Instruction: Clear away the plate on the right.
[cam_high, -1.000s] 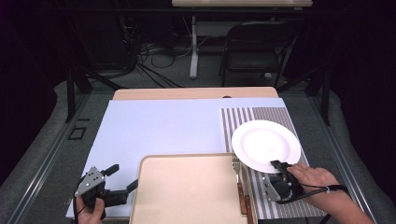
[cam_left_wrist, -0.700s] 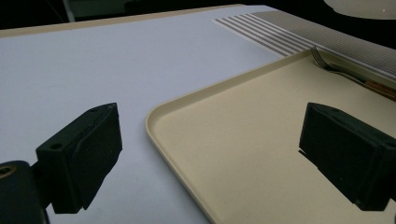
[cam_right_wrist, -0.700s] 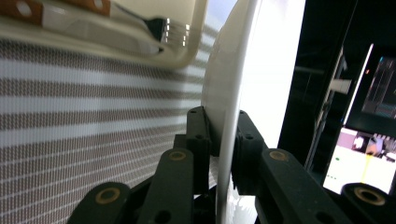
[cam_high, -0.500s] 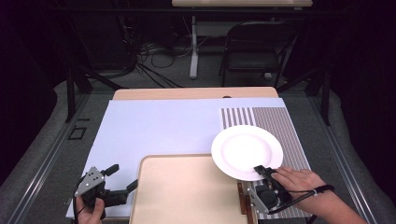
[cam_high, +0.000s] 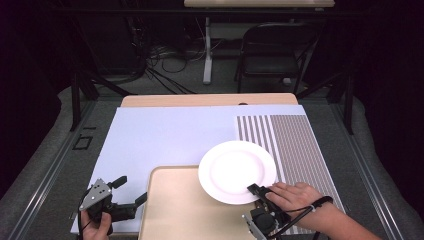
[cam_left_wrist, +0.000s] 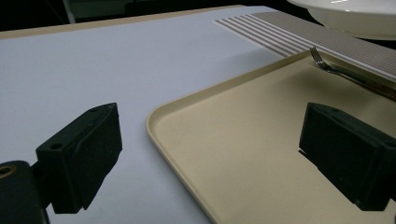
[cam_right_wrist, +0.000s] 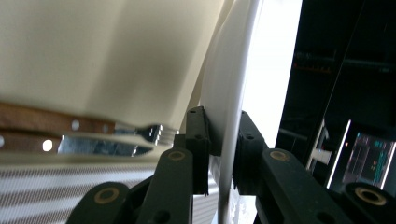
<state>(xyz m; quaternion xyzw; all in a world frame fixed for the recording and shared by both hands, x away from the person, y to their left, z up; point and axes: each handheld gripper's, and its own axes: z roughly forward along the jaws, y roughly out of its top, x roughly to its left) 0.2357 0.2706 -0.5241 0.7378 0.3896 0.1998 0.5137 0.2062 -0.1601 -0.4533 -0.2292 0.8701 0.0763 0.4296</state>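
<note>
A white plate (cam_high: 237, 171) hangs a little above the table, half over the far right corner of the beige tray (cam_high: 190, 215) and half over the striped mat (cam_high: 290, 140). My right gripper (cam_high: 256, 190) is shut on its near rim; in the right gripper view the two pads (cam_right_wrist: 198, 133) pinch the thin plate (cam_right_wrist: 233, 70) edge-on. My left gripper (cam_high: 131, 191) rests at the tray's left edge, open and empty. In the left gripper view its jaws straddle the tray's corner (cam_left_wrist: 261, 140), with the plate (cam_left_wrist: 355, 14) at the top right.
A fork (cam_right_wrist: 140, 133) and a wood-handled knife (cam_right_wrist: 93, 145) lie along the tray's right side, under the plate; the fork (cam_left_wrist: 327, 65) points toward the mat (cam_left_wrist: 280, 28). A pale blue sheet (cam_high: 165, 135) covers the table. A chair (cam_high: 272, 50) stands beyond the far edge.
My right gripper has carried the plate leftward and slightly up, from over the striped mat to over the tray's far right corner. The left gripper has stayed put.
</note>
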